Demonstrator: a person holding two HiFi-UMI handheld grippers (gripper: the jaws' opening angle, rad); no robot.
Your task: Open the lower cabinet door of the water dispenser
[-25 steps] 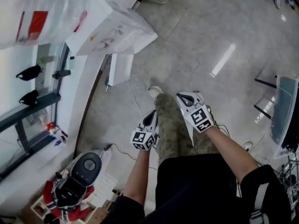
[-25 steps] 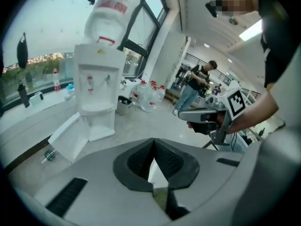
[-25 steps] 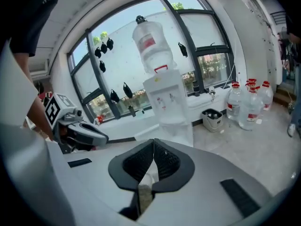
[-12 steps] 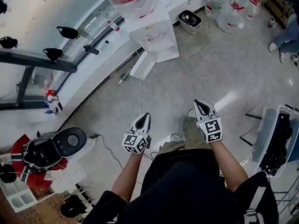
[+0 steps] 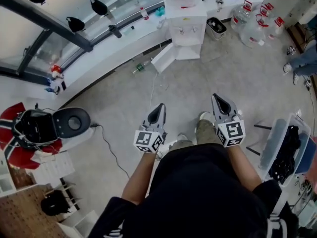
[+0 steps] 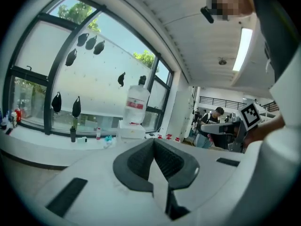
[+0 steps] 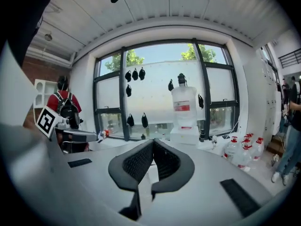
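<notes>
**Both grippers closed and empty, well clear of the water dispenser**

The left gripper (image 5: 159, 107) and the right gripper (image 5: 216, 98) are held side by side in front of the person, above the floor (image 5: 124, 98). On each unit the jaws are together, pad against pad, with nothing between them; both gripper views confirm this.

The water dispenser (image 5: 185, 26) stands against the window counter (image 5: 99, 58), ahead of both grippers and well apart from them. A bottle (image 7: 183, 105) sits on top of it. A white panel (image 5: 165, 58) angles out at the dispenser's base, on the head view's left. Whether this is the lower cabinet door cannot be told. Water jugs (image 5: 253, 26) stand on the floor near the dispenser.
</notes>
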